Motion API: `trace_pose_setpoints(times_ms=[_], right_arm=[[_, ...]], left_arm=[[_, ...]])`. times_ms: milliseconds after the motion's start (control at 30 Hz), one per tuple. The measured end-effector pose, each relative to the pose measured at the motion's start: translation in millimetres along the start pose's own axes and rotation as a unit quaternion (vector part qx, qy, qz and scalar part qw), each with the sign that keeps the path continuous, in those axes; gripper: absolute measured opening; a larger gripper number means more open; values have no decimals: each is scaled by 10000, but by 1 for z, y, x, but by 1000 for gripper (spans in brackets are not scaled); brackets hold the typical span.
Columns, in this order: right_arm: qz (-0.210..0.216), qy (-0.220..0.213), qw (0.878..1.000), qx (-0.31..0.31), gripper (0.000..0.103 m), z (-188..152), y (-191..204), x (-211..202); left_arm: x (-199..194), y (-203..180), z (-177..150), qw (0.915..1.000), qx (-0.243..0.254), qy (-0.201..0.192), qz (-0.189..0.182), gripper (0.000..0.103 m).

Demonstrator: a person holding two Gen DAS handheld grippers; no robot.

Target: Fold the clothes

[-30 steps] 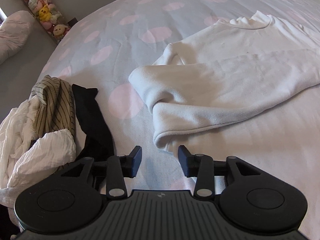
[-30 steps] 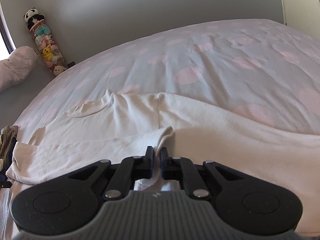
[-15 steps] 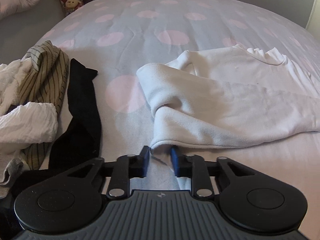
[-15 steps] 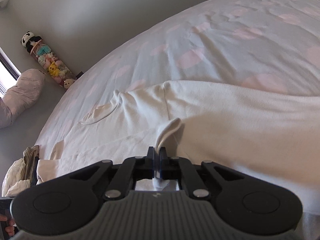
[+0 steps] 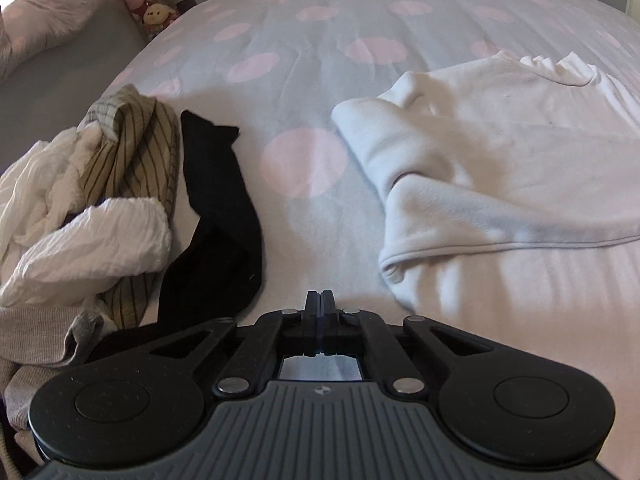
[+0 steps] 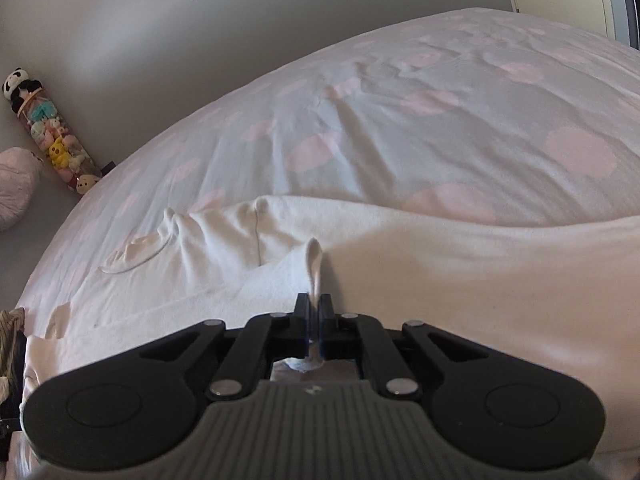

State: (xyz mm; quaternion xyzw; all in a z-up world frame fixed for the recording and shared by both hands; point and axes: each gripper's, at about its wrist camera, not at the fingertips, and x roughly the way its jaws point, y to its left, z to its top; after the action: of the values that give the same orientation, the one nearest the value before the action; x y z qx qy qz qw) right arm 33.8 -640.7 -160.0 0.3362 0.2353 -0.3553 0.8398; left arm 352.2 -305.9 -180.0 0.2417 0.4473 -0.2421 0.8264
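A white sweater (image 5: pixel 500 168) lies spread on the bed, neckline at the far side. In the left wrist view my left gripper (image 5: pixel 320 298) hovers low over the sheet, its jaws closing fully together with nothing visible between them. The sweater's hem corner (image 5: pixel 394 276) lies just to the right of its tips, apart from them. In the right wrist view my right gripper (image 6: pixel 315 306) is shut on a pinched fold of the white sweater (image 6: pixel 440 280), which stands up as a small ridge from the tips.
The bed (image 5: pixel 304 60) has a pale cover with pink dots. A pile of crumpled clothes (image 5: pixel 80 208), a striped piece (image 5: pixel 132 152) and a black garment (image 5: pixel 224 208) lie at the left. A pillow (image 5: pixel 48 12) and a tube of plush toys (image 6: pixel 56 144) stand by the wall.
The left gripper's jaws went from wide open to fully together, and the hem corner now lies right of its tips. The right gripper stayed shut on the fold and rolled a little.
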Motion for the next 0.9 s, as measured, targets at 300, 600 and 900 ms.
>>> trace_pose_setpoints(times_ms=[300,600,900], right_arm=[[-14,30,10000,21,9,-2,2,1],[-57,21,9999,-145,10,-2,4,2],[-130,17,9996,-248,11,-3,7,7]], left_arm=[[-12,17,35,9975,-304,-370,-511,15],[28,14,90,9949,-653,-380,-675,19],[60,22,99,9843,-1294,-263,-1175,20]])
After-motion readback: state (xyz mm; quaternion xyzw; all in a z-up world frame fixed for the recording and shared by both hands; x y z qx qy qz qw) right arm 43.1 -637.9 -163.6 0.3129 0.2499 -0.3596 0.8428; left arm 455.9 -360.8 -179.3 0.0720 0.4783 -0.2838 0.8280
